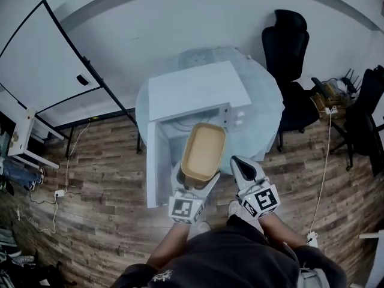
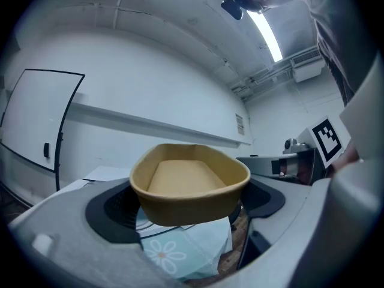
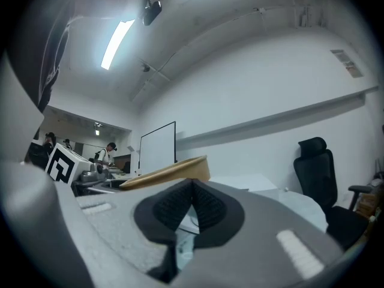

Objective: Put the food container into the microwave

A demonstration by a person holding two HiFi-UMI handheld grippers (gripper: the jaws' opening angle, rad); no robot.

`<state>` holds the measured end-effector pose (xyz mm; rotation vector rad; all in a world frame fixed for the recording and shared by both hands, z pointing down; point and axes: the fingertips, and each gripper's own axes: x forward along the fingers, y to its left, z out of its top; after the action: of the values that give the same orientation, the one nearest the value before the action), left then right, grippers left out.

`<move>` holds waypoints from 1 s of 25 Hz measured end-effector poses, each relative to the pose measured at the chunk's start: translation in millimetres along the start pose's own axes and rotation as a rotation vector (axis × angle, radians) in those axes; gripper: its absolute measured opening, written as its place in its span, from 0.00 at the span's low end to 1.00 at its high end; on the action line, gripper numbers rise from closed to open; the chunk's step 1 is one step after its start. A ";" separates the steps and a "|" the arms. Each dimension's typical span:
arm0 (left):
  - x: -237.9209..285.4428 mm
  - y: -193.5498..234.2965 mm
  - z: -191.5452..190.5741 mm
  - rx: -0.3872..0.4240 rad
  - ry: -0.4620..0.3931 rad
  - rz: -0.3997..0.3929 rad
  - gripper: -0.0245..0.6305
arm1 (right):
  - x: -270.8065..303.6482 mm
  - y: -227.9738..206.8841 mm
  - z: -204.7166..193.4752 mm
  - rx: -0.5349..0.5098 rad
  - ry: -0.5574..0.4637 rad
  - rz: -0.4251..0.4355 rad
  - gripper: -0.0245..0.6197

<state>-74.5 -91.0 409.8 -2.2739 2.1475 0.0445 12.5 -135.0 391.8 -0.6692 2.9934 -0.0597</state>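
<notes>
In the centre of the head view, the left gripper [image 1: 195, 183] clamps the near end of the tan food container [image 1: 204, 150], just before the open microwave [image 1: 192, 92] on the round table [image 1: 267, 110]. The right gripper [image 1: 241, 165], just right of it, has its 2 jaws pressed together on nothing.

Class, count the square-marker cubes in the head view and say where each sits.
2. One cube sits below the food container; the other is to its right. None seems hidden.
</notes>
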 end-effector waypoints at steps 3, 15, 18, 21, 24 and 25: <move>17.6 3.0 -4.6 -0.002 0.012 0.042 0.83 | 12.9 -20.8 -1.3 0.007 0.003 0.034 0.04; 45.5 13.6 -32.3 -0.005 0.068 0.236 0.83 | 49.4 -68.7 -24.9 0.052 0.032 0.194 0.04; 48.3 15.2 -40.3 -0.012 0.078 0.282 0.83 | 55.7 -76.0 -30.7 0.056 0.041 0.233 0.04; 50.1 21.0 -47.1 -0.011 0.080 0.324 0.83 | 64.9 -81.9 -38.5 0.060 0.053 0.261 0.04; 49.2 27.6 -52.0 -0.010 0.091 0.351 0.83 | 73.1 -80.3 -46.3 0.062 0.068 0.291 0.04; 49.5 31.3 -53.0 -0.012 0.094 0.358 0.83 | 76.9 -79.1 -48.9 0.060 0.073 0.302 0.04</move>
<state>-102.3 -143.7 461.6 -1.9027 2.5809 -0.0472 -27.4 -238.3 439.9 -0.2091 3.1096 -0.1578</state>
